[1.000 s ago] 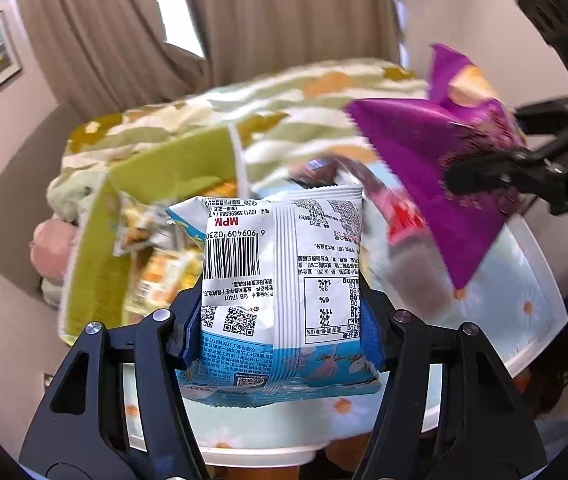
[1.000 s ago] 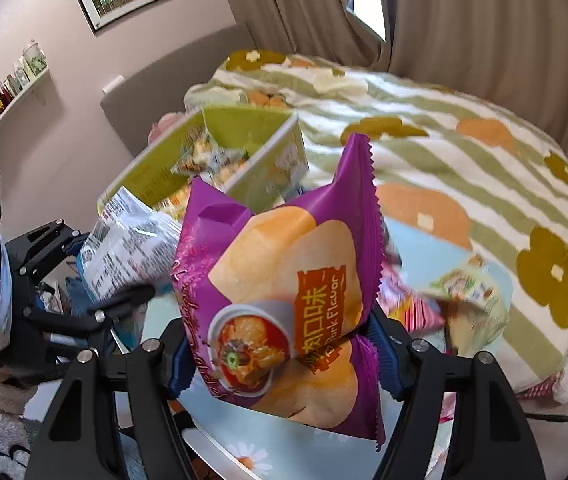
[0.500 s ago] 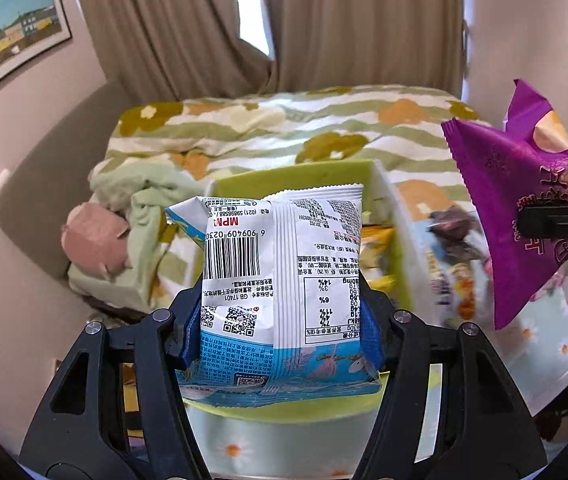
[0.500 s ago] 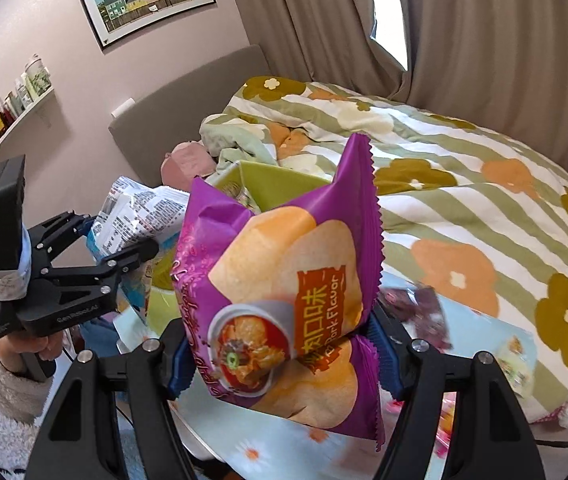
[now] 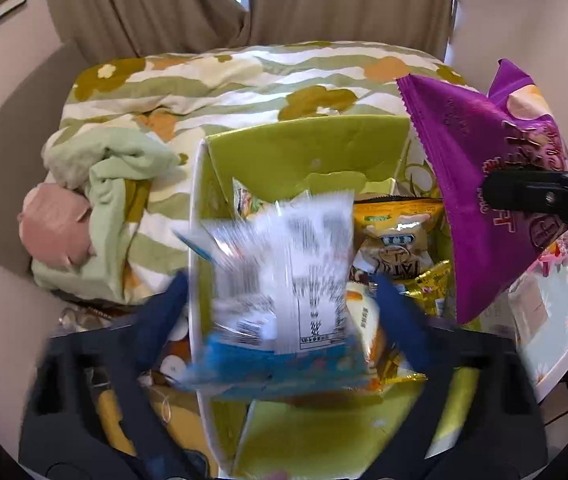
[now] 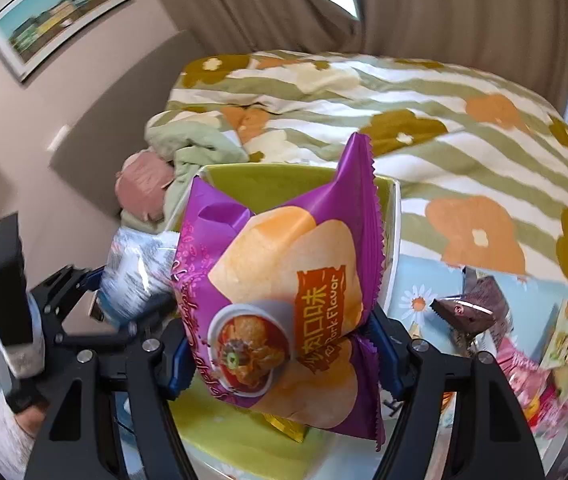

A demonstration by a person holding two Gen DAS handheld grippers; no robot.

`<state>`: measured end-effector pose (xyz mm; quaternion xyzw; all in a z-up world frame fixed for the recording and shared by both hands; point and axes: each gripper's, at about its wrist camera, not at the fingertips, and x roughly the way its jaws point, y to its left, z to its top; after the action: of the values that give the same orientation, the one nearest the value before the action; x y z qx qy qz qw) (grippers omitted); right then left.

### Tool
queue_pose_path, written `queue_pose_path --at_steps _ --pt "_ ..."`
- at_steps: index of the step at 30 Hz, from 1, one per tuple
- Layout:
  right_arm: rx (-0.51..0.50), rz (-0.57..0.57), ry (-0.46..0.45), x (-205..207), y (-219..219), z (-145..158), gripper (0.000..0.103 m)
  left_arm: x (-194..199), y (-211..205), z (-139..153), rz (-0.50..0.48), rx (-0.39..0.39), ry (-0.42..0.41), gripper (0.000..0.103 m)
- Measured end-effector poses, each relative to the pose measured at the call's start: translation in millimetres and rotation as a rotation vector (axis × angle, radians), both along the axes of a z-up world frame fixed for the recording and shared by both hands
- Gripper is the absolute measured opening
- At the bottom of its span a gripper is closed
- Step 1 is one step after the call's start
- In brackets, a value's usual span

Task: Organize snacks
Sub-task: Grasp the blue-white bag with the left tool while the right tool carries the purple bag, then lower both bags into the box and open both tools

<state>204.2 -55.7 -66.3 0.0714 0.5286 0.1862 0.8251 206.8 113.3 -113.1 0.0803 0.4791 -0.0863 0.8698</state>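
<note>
Purple chip bag (image 6: 284,292) stands upright, long axis vertical, clamped in the right gripper (image 6: 280,356). Left gripper (image 5: 280,320) jaws are opening; the white-blue packet (image 5: 284,280), barcode end up, sits unclamped between them above the green box (image 5: 308,152).

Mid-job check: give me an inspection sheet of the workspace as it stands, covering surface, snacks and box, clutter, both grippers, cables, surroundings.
Surface: table with a pale daisy-print top, mostly covered.
Job's things: green box already holding yellow snack packs; white-and-blue packet blurred over the box; purple chip bag.
Clutter: dark brown wrapper and pink packets on the table beside the box.
Grippers: left gripper jaws opening, pads clear of the white-and-blue packet between them; right gripper clamped on the purple chip bag.
Cables: nothing seen.
Surroundings: bed with floral quilt, curtains, framed picture.
</note>
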Motion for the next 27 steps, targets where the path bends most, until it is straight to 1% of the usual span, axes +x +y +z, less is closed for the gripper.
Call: queue_pose_path --at_steps 1,4,7,11,14,16,18,22,24,25,26,27 --pt "-0.014 -0.024 0.006 3 1 -2 0.068 1 0 0 -0.013 -0.006 -0.012 0.102" --pt "-0.019 -0.056 0.015 7 3 -3 0.068 3 -3 0 -0.037 -0.014 -0.003 0.102" --pt "-0.027 -0.069 0.016 11 8 -2 0.068 2 -1 1 -0.047 -0.026 0.003 0.102" --pt "-0.027 -0.079 0.012 18 14 4 0.068 -2 1 9 -0.045 -0.018 -0.004 0.102" --pt "-0.055 -0.069 -0.001 28 21 10 0.069 -4 6 14 -0.033 -0.022 -0.005 0.102" --pt "-0.076 -0.055 0.003 40 28 10 0.069 -5 12 15 -0.022 -0.040 0.004 0.102" --pt "-0.090 -0.045 0.009 49 36 7 0.069 -5 16 14 -0.016 -0.045 0.013 0.102" --pt "-0.113 -0.024 0.045 64 50 -8 0.070 -4 25 10 -0.002 -0.022 0.022 0.102" --pt "-0.119 -0.033 0.050 67 55 -16 0.074 -3 29 9 0.003 -0.020 0.024 0.102" --pt "-0.117 -0.041 0.053 67 57 -19 0.084 -3 30 8 0.003 -0.017 0.023 0.102" --pt "-0.115 -0.047 0.055 68 58 -20 0.097 -3 31 8 0.003 -0.013 0.022 0.102" --pt "-0.109 -0.052 0.051 67 59 -22 0.100 -3 31 8 0.002 -0.009 0.019 0.102"
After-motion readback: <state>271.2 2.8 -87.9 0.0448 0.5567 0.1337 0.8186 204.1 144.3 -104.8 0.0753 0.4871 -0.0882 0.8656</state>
